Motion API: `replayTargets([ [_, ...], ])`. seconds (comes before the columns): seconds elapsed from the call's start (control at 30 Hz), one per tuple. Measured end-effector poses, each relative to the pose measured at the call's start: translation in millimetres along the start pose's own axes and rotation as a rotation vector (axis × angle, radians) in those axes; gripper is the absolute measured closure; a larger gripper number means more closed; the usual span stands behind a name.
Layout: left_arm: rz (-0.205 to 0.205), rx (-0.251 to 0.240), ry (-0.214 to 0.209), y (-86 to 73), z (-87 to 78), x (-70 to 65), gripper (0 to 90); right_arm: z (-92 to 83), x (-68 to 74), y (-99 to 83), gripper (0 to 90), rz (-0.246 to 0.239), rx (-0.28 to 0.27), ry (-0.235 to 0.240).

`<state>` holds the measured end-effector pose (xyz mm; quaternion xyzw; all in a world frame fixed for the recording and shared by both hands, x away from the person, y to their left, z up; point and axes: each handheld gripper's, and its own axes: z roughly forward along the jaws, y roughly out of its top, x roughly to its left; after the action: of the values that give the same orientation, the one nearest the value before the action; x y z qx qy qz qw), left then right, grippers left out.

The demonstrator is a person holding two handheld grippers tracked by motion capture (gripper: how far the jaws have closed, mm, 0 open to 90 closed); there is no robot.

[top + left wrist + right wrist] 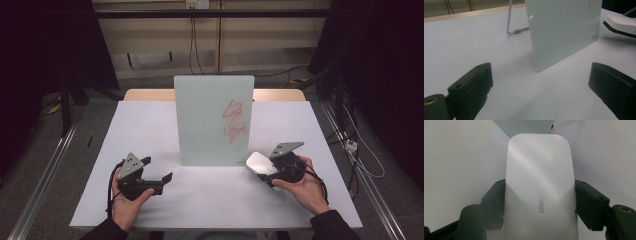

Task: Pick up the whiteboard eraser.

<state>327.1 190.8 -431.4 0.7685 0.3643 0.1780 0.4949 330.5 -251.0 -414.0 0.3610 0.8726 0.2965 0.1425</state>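
The upright board [214,120] blocks the table's [150,130] centre. Bare surface lies open on both sides and along the near edge.

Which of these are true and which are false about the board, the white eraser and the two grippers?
1. The right gripper holds the white eraser between its fingers. True.
2. The board lies flat on the table. False: it stands upright on a metal stand.
3. The scribble on the board is red. True.
4. The left gripper is squeezing a marker. False: its fingers stand apart with only bare table between them.
5. The eraser is rubbing the scribble. False: in the high view it sits by the board's lower right corner, below the scribble.
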Motion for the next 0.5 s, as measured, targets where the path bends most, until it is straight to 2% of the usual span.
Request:
replayTargets([
  [0.3, -0.005, 0.002, -0.007, 0.7, 1.4, -0.2, 5.3, -4.7, 0.5, -2.5, 31.2, 0.016, -0.038, 0.009],
  [0.5, -0.01, 0.001, -0.001, 0.4, 0.8, -0.4, 5.3, -9.4, 1.7, -3.8, 31.2, 0.018, -0.072, -0.006],
])
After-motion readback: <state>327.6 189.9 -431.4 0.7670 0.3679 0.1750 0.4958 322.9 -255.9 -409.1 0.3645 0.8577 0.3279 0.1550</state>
